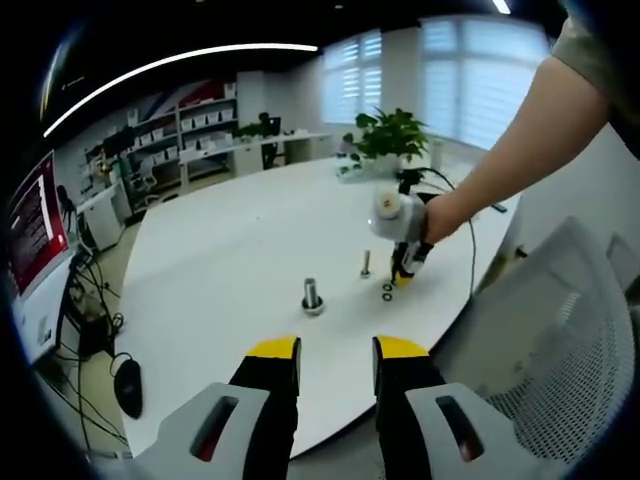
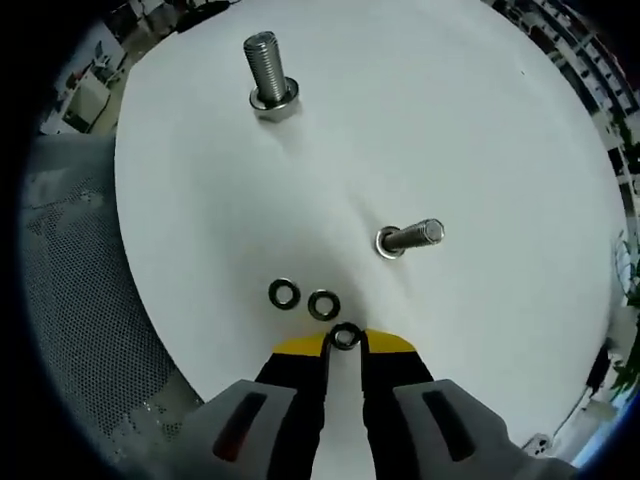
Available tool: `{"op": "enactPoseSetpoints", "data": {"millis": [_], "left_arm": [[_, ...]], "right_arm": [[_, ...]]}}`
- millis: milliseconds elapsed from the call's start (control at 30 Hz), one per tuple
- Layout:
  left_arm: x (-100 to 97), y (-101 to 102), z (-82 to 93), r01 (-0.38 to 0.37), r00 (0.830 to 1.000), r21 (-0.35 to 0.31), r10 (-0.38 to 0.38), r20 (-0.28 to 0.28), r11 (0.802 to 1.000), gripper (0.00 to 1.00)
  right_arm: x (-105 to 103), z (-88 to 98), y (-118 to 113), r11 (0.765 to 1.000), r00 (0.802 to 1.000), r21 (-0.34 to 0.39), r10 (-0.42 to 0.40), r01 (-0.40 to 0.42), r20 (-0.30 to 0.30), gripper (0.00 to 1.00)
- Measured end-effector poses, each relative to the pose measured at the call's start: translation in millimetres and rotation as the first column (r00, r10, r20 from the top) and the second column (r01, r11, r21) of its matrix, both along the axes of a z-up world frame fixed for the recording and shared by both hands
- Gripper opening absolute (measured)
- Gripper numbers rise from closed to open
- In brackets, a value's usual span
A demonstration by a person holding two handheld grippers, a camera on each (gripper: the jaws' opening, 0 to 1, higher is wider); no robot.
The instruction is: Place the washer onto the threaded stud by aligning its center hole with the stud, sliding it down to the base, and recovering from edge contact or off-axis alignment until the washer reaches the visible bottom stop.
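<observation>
Steel studs, both bare: no washer is seated yet, so the task is at the pickup stage.

Right gripper [image 2: 345, 343] is down at the desk [image 2: 480, 120] near its edge, yellow-tipped jaws narrowed around a dark washer [image 2: 346, 336] at their tips. It looks pinched, but I cannot tell whether it is lifted or flat on the surface. Two spare washers, [image 2: 284, 293] and [image 2: 323, 304], lie just beside it on the desk, untouched.

Small stud [image 2: 408, 238] stands closest to the right gripper, further in from the edge; large stud [image 2: 271, 70] is well apart, deeper toward the desk middle. In the left gripper view the right gripper [image 1: 402, 272] sits beside the small stud [image 1: 366, 264], with the large stud [image 1: 311, 296] nearer the camera.

Left gripper [image 1: 336, 350] hangs off the desk's near edge, jaws parted, holding nothing.

Left to do: lift the washer, carry it over a stud, centre the hole, slide it down to the base. The task doesn't say which stud; likely the small one.
</observation>
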State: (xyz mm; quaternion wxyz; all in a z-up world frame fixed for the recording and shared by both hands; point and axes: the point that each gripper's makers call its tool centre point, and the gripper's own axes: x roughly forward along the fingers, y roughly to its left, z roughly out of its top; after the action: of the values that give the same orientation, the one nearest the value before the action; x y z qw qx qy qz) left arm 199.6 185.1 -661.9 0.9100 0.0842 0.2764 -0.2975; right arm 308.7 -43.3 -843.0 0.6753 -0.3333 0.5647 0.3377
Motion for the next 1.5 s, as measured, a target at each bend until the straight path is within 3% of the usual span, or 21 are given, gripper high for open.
{"op": "enactPoseSetpoints", "data": {"millis": [200,333,433,900,1367,1500], "left_arm": [[0.6,0.8,0.8,-0.005,1.000,-0.003,0.005,0.003,1.000,0.27],[0.4,1.1,0.4,-0.006,1.000,-0.002,0.006,0.002,1.000,0.27],[0.4,1.4,0.3,-0.006,1.000,0.001,0.006,0.003,1.000,0.27],[0.7,1.2,0.3,-0.006,1.000,0.002,0.006,0.002,1.000,0.27],[1.1,2.0,0.2,-0.010,1.000,0.005,0.010,0.002,1.000,0.27],[1.2,2.1,-0.1,-0.009,1.000,0.007,0.009,0.001,1.000,0.27]], "right_arm": [[0.8,0.4,-2.9,0.999,0.999,0.047,-0.003,0.001,0.044,0.14],[-2.5,-0.6,-6.3,0.999,0.998,0.021,0.050,-0.050,0.026,0.14],[-4.8,-0.1,-11.7,1.000,1.000,0.006,0.015,-0.015,-0.004,0.14],[31.6,40.8,4.4,0.993,0.994,0.114,-0.004,-0.009,0.113,0.14],[51.2,67.9,24.6,0.982,0.975,0.181,0.014,-0.055,0.224,0.14],[52.0,68.4,30.0,0.979,0.973,0.190,0.028,-0.073,0.231,0.14]]}}
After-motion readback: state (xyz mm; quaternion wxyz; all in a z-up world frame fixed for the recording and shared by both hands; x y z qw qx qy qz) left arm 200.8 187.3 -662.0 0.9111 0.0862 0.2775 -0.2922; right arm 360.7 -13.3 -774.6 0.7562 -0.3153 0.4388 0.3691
